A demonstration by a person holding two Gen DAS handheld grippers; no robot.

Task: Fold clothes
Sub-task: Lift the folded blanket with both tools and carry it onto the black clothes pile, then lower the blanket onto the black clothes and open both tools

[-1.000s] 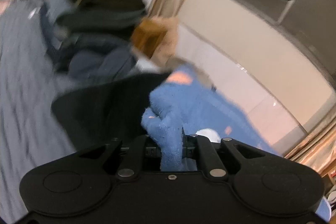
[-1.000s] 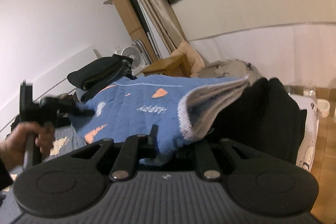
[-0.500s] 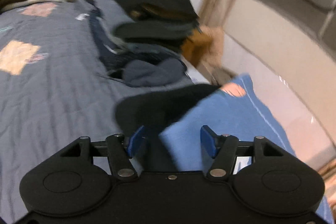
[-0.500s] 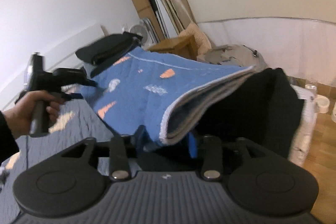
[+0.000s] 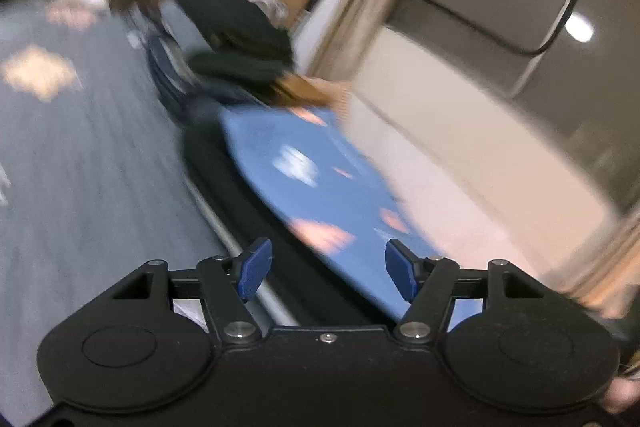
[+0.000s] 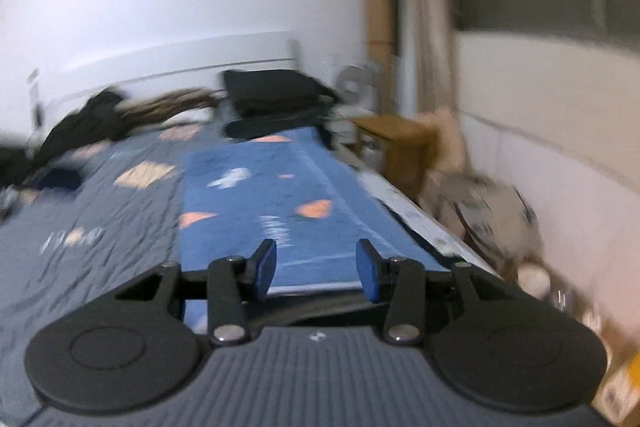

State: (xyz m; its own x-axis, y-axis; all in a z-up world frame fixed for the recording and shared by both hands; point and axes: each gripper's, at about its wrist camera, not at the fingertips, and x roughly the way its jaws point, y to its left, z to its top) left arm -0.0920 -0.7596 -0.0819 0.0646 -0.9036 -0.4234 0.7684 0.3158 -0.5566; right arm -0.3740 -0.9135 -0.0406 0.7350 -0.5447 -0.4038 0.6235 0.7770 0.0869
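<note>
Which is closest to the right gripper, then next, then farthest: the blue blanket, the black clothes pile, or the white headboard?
1. Blue blanket, just beyond the right gripper.
2. Black clothes pile, past the blanket's far end.
3. White headboard, at the back wall.

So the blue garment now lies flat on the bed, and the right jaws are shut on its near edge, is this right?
Not quite. The blue garment does lie flat on the bed, but the right gripper has its jaws apart, with nothing between them. The right wrist view shows it.
</note>
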